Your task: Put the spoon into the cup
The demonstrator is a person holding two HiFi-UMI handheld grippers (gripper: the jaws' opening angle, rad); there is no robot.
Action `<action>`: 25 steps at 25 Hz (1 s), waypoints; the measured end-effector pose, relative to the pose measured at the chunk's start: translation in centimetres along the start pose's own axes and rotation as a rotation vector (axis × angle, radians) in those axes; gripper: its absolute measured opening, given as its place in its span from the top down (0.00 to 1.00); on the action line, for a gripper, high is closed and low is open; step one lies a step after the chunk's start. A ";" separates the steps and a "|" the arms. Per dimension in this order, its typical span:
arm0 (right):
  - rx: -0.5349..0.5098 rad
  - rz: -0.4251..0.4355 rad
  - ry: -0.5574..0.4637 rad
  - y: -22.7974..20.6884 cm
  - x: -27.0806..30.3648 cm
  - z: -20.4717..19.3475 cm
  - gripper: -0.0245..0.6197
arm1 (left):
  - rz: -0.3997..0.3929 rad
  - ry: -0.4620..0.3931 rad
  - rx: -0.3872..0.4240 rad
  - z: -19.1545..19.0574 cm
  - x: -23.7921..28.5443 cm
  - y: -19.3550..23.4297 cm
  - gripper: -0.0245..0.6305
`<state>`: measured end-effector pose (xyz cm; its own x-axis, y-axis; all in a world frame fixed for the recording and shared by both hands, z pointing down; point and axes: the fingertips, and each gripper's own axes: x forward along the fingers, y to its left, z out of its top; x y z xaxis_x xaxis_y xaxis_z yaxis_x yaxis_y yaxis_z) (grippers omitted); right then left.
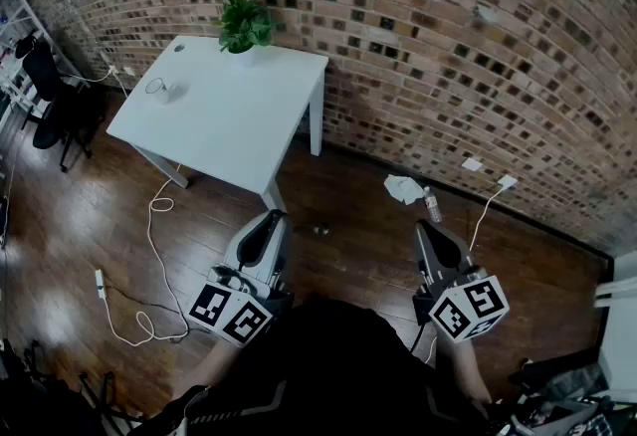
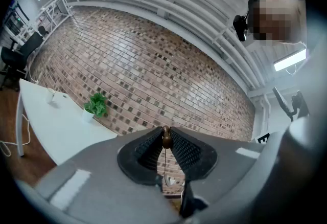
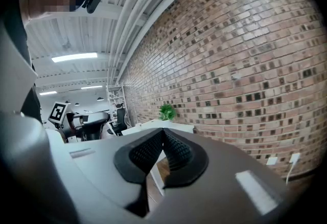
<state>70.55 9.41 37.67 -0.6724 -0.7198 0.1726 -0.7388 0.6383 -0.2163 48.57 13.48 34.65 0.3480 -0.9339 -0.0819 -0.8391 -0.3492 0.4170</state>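
A small clear cup [image 1: 159, 88] stands near the left edge of the white table [image 1: 234, 115], far ahead of both grippers; in the left gripper view the cup [image 2: 51, 96] is a tiny pale shape on the table. My left gripper [image 1: 271, 219] is held low over the wooden floor. Its tips [image 2: 166, 137] pinch a small brown end with a thin stem running down between the pads, which looks like the spoon [image 2: 166, 139] seen edge-on. My right gripper [image 1: 426, 228] is beside it, its jaws [image 3: 163, 132] shut with nothing between them.
A potted plant [image 1: 244, 24] sits at the table's far edge against the brick wall. A white cable [image 1: 149, 255] loops over the floor at the left. A crumpled white thing [image 1: 403, 188] and a bottle [image 1: 432, 205] lie by the wall. An office chair [image 1: 45, 96] stands far left.
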 end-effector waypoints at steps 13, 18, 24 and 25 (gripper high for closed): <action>-0.045 0.307 0.060 9.5 12.0 -0.7 0.95 | 0.233 -0.114 0.020 4.3 -5.8 9.4 0.90; -0.070 0.441 0.082 11.3 17.6 0.6 0.95 | 0.345 -0.140 0.049 6.6 -6.8 11.5 0.90; -0.071 0.610 0.093 14.7 22.6 1.0 0.95 | 0.493 -0.173 0.048 8.5 -7.6 14.9 0.90; -0.071 0.623 0.098 14.8 23.4 0.9 0.95 | 0.498 -0.176 0.049 8.5 -7.3 15.1 0.90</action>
<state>43.95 1.79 37.63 -0.9757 -0.1812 0.1233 -0.2066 0.9483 -0.2409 29.83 14.36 33.79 -0.1695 -0.9848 -0.0367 -0.9049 0.1407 0.4017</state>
